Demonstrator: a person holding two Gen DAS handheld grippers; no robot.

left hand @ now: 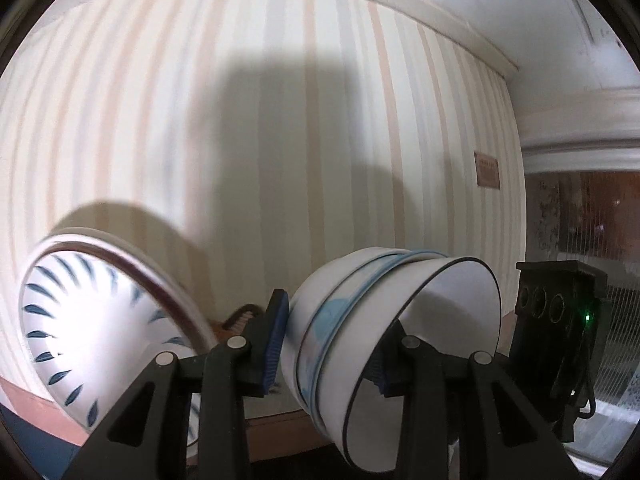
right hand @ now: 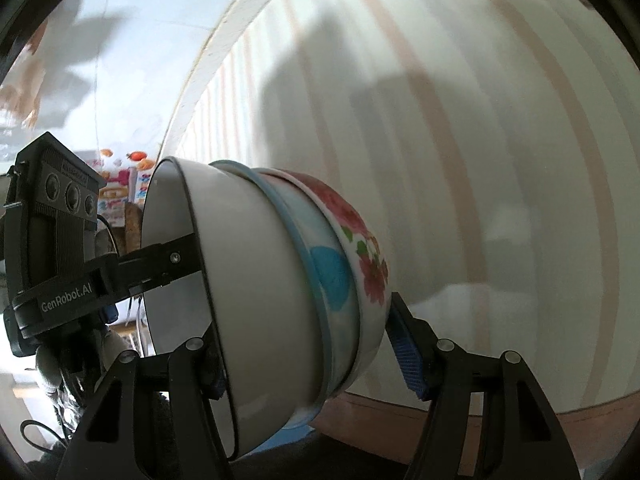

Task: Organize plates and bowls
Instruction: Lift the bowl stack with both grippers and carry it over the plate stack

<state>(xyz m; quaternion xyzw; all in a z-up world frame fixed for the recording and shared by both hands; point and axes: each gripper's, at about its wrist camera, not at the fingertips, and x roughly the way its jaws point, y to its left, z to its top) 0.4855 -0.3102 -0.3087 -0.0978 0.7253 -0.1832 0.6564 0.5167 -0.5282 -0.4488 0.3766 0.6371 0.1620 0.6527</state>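
A nested stack of three bowls [left hand: 360, 336] is held on its side in the air, mouths turned toward the right gripper in the left wrist view. The inner bowl is white with a dark rim, the middle has a blue rim and blue patch, the outer has red flowers [right hand: 360, 240]. My left gripper [left hand: 332, 344] is shut on the stack, one finger inside the white bowl, one against the outer wall. My right gripper [right hand: 312, 364] grips the same stack [right hand: 256, 304] likewise. A white plate with blue leaf marks [left hand: 96, 328] stands tilted at the left, blurred.
A striped cream wall [left hand: 280, 140] fills the background close behind. A brown ledge or table edge [right hand: 520, 424] runs along the bottom. The other gripper's black body shows at the right edge in the left wrist view [left hand: 560, 320] and at the left in the right wrist view [right hand: 52, 240].
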